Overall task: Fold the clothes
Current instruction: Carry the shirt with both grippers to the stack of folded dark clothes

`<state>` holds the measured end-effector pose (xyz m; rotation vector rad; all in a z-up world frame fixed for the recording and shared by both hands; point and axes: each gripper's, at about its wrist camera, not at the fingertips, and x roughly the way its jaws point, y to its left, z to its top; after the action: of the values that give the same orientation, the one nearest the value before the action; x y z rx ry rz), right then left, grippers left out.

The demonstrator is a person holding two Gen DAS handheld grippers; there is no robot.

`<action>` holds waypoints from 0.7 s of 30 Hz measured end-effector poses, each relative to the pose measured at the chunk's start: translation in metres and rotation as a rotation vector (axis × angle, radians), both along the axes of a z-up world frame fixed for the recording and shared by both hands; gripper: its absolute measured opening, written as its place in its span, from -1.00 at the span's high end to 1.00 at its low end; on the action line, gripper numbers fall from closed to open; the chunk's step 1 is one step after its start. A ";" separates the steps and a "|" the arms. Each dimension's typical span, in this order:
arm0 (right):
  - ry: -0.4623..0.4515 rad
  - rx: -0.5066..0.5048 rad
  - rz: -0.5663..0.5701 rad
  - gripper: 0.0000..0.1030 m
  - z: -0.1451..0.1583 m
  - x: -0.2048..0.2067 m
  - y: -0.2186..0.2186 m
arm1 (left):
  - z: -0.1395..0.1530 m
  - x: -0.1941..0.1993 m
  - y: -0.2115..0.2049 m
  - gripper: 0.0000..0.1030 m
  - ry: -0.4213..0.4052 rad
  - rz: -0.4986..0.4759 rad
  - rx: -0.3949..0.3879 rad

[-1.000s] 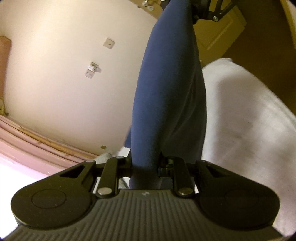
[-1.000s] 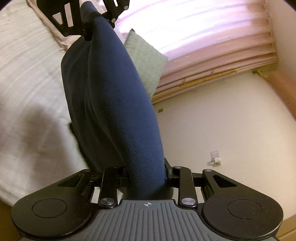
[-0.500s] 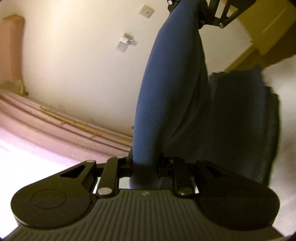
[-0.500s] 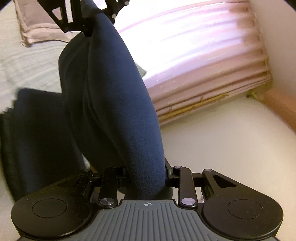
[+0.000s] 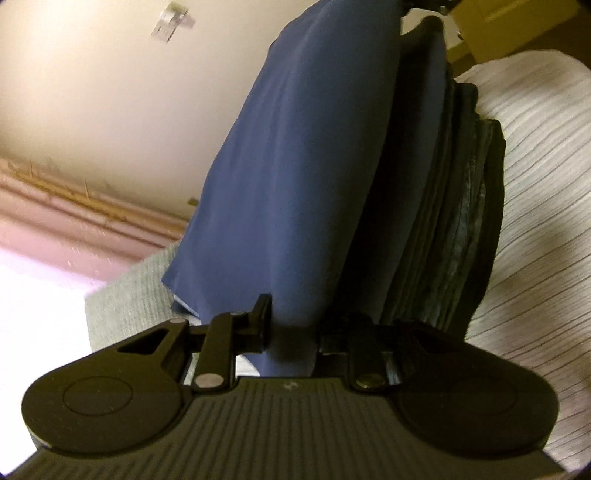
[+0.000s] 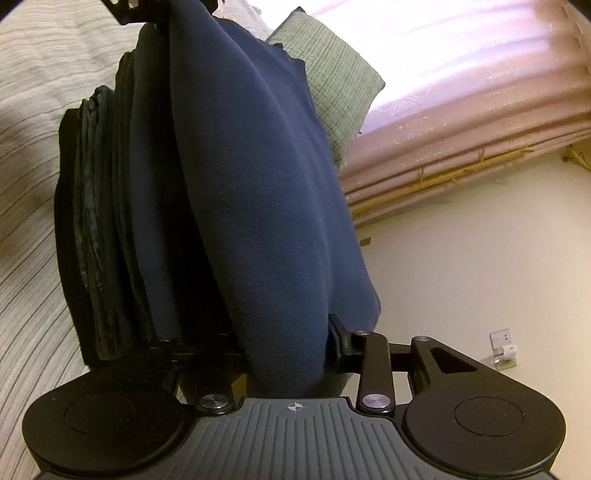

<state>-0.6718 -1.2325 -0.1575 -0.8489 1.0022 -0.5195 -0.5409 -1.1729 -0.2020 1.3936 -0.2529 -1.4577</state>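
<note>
A folded navy garment [image 5: 306, 166] hangs stretched between my two grippers. My left gripper [image 5: 295, 332] is shut on one end of it. At the other end the garment [image 6: 258, 184] fills the jaws of my right gripper [image 6: 288, 350], which are opening while the cloth still touches the visible finger [image 6: 338, 332]. The garment rests against the top of a stack of dark folded clothes [image 5: 458, 221], seen at the left in the right wrist view [image 6: 99, 221]. The left gripper's frame [image 6: 147, 11] shows at the far end of the garment.
The stack lies on a pale striped bedspread [image 5: 546, 184] [image 6: 29, 110]. A grey-green pillow [image 6: 332, 85] [image 5: 129, 295] sits just beyond the garment. Behind it hang pink curtains [image 6: 461, 110], and a cream wall carries a socket [image 6: 502, 343].
Both grippers have come down with the navy garment onto the stack of dark clothes, which has come into view and now lies right beside it. The right gripper's jaws stand wider apart.
</note>
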 end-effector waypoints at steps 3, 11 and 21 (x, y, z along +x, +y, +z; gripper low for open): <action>-0.010 0.020 -0.014 0.32 0.008 0.008 -0.011 | 0.009 0.009 -0.006 0.78 -0.007 -0.001 -0.008; -0.087 0.024 -0.064 0.32 0.029 0.018 -0.005 | 0.029 0.033 -0.018 0.82 -0.011 0.018 -0.040; 0.006 0.049 -0.051 0.03 0.003 -0.021 0.021 | -0.001 0.020 0.001 0.79 -0.016 -0.011 -0.001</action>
<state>-0.6924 -1.2119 -0.1544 -0.7834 1.0398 -0.5337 -0.5206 -1.1719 -0.2026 1.4057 -0.2718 -1.4555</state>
